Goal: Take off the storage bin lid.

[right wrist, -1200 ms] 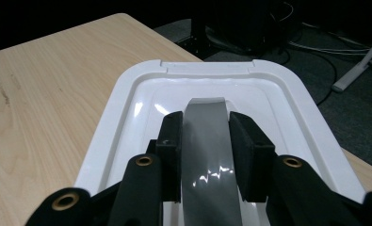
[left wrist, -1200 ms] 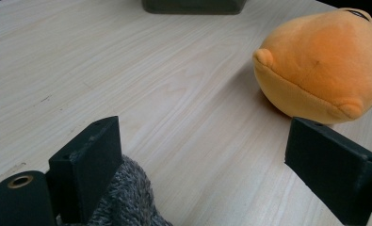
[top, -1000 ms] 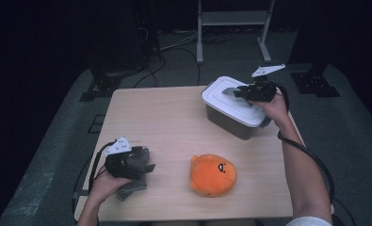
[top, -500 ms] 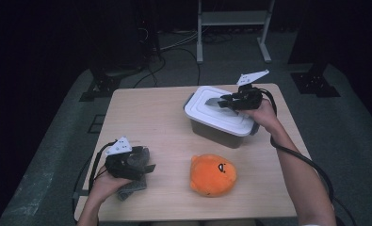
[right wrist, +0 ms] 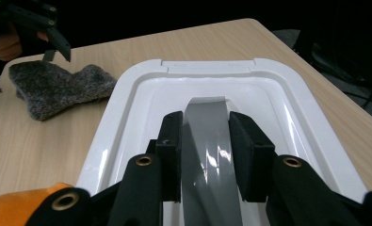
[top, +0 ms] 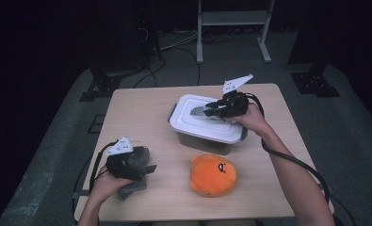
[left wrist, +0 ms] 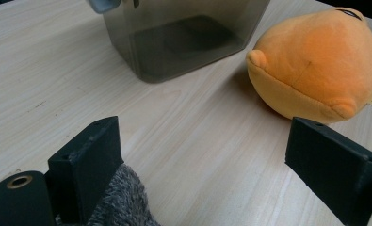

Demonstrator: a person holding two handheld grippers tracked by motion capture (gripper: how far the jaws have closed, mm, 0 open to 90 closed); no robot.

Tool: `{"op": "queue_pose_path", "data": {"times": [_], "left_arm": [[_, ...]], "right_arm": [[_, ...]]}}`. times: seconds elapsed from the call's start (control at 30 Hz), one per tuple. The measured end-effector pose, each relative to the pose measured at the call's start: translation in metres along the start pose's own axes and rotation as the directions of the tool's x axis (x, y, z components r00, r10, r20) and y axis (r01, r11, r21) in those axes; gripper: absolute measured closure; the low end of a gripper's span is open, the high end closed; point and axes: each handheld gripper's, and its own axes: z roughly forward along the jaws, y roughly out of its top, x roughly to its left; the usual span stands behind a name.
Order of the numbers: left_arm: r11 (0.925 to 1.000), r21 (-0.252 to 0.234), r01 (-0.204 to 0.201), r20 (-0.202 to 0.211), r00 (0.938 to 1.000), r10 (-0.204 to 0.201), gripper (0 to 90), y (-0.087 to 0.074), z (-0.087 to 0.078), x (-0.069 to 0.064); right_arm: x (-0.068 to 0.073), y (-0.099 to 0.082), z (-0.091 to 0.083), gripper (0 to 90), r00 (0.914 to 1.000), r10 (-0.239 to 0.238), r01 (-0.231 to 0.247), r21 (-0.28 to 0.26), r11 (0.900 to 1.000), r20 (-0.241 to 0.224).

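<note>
Now we have the right gripper (top: 211,110) clamped on the grey arched handle (right wrist: 211,141) of the white-lidded, smoke-grey plastic storage box (top: 207,123), one jaw on each side of that handle, as the right gripper view shows plainly. Compared with a second ago, the box has travelled: it stood at the far right part of the pale wooden table (top: 141,106), and we have carried it leftward and nearer, so that it now sits just behind the round orange plush toy (top: 214,174), close to it but apart. From the high view we cannot tell whether the box rests on the wood or hangs just above it.

Taking the plush toy as our landmark, the left gripper (top: 148,167) lies well to its left, low over the table, with its jaws spread wide and clasping nothing. A grey knitted woollen sock (left wrist: 120,205) lies under that gripper, touching the inner face of one jaw in the left gripper view, yet it is not pinched. That hand has kept its place while the box came over.

We judge that the box has been brought within reach of the toy and the sock, which suggests setting it down, opening the lid and packing them in next.
</note>
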Motion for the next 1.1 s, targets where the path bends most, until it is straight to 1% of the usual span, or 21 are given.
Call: {"op": "queue_pose_path", "data": {"times": [0.33, 0.47, 0.57, 0.77, 0.83, 0.9, 0.93, 1.1], "left_arm": [[1.0000, -0.003, 0.001, 0.000, 1.0000, -0.001, 10.7, 0.000, -0.001, 0.001], [1.0000, 0.002, -0.002, 0.002, 1.0000, 0.002, 10.6, 0.001, -0.001, 0.001], [1.0000, 0.003, -0.005, 0.002, 1.0000, 0.005, 10.5, 0.001, -0.001, 0.001], [1.0000, -0.009, 0.002, 0.001, 1.0000, -0.002, 10.4, 0.001, -0.001, 0.001], [1.0000, -0.009, 0.002, 0.000, 1.0000, -0.002, 10.4, 0.001, -0.002, 0.001], [1.0000, -0.009, -0.002, -0.003, 1.0000, 0.002, 10.4, 0.001, -0.003, 0.002], [0.9999, -0.013, 0.002, -0.004, 1.0000, -0.002, 10.3, 0.001, -0.003, 0.002], [0.9999, -0.011, 0.006, -0.007, 1.0000, -0.006, 10.3, 0.000, -0.004, 0.003]], "right_arm": [[0.006, 0.006, 0.010, 65.7, 0.9994, -0.013, 0.014, 0.003, 0.9999, -0.032], [0.007, 0.008, 0.013, 65.7, 0.9993, -0.009, 0.010, 0.004, 0.9999, -0.036], [0.008, 0.010, 0.017, 65.7, 0.9991, -0.016, 0.016, 0.005, 0.9999, -0.040], [0.010, 0.012, 0.020, 65.7, 0.9988, -0.016, 0.017, 0.008, 0.9998, -0.045], [0.010, 0.013, 0.020, 65.7, 0.9989, -0.021, 0.021, 0.013, 0.9997, -0.043], [0.010, 0.014, 0.020, 65.7, 0.9991, -0.013, 0.014, 0.018, 0.9998, -0.042], [0.010, 0.014, 0.019, 65.7, 0.9989, -0.010, 0.011, 0.016, 0.9998, -0.046], [0.010, 0.017, 0.011, 65.7, 0.9992, -0.001, 0.000, -0.011, 0.9999, -0.040]]}}
